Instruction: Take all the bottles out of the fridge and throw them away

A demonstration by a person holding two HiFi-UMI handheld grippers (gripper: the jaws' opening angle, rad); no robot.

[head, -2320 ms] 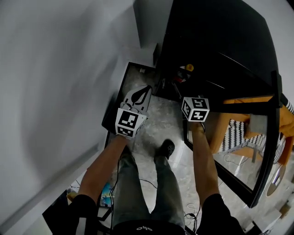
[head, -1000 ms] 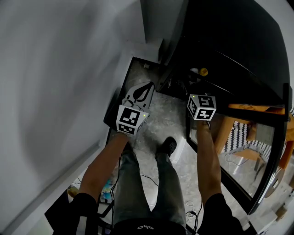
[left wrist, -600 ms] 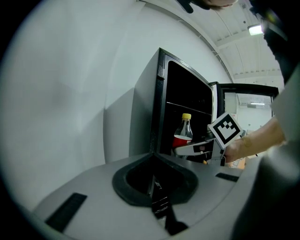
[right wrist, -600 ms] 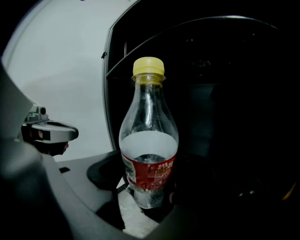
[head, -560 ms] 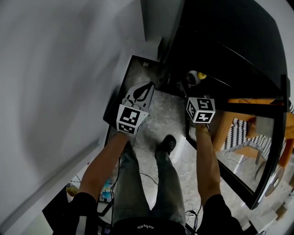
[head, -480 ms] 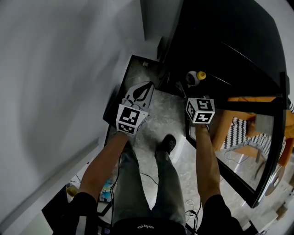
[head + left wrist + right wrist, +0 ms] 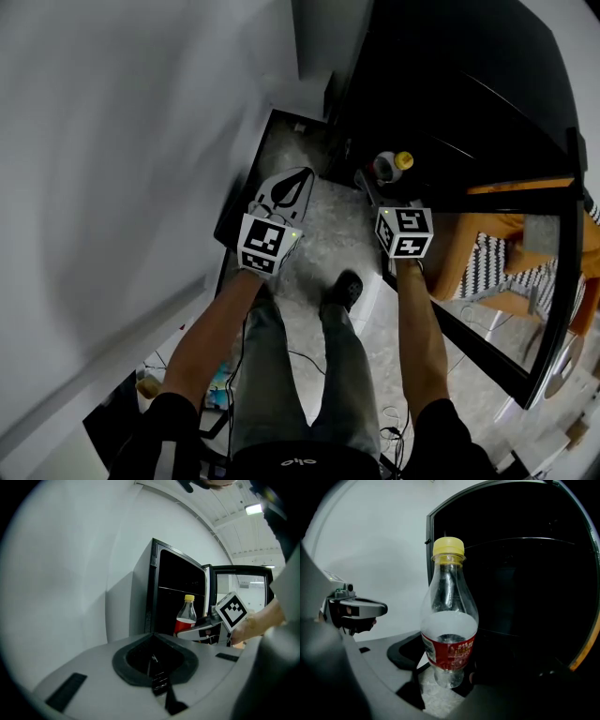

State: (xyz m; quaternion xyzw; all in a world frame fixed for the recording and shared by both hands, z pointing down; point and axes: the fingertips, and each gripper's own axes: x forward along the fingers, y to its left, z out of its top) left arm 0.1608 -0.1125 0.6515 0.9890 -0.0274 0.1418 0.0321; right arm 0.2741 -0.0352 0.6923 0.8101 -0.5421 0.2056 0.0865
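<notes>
A clear bottle [image 7: 449, 620] with a yellow cap and a red label stands upright between the jaws of my right gripper [image 7: 451, 679], which is shut on its lower part. In the head view the bottle [image 7: 387, 168] sits just ahead of the right gripper [image 7: 382, 187], in front of the open black fridge [image 7: 450, 84]. My left gripper [image 7: 298, 184] is held out over the floor to the left, shut and empty. From the left gripper [image 7: 153, 660] I see the bottle [image 7: 186, 617] in front of the dark fridge interior [image 7: 180, 602].
The fridge's glass door [image 7: 487, 309] stands open on the right, with an orange chair [image 7: 473, 248] showing through it. A dark rectangular frame [image 7: 246, 178] sits low by the white wall [image 7: 122, 159]. The person's legs and shoe [image 7: 345, 289] are on the marble floor, and cables lie behind.
The right gripper has drawn back out of the fridge with the bottle, which now shows fully in front of the opening. The left gripper keeps nearly the same place, still shut.
</notes>
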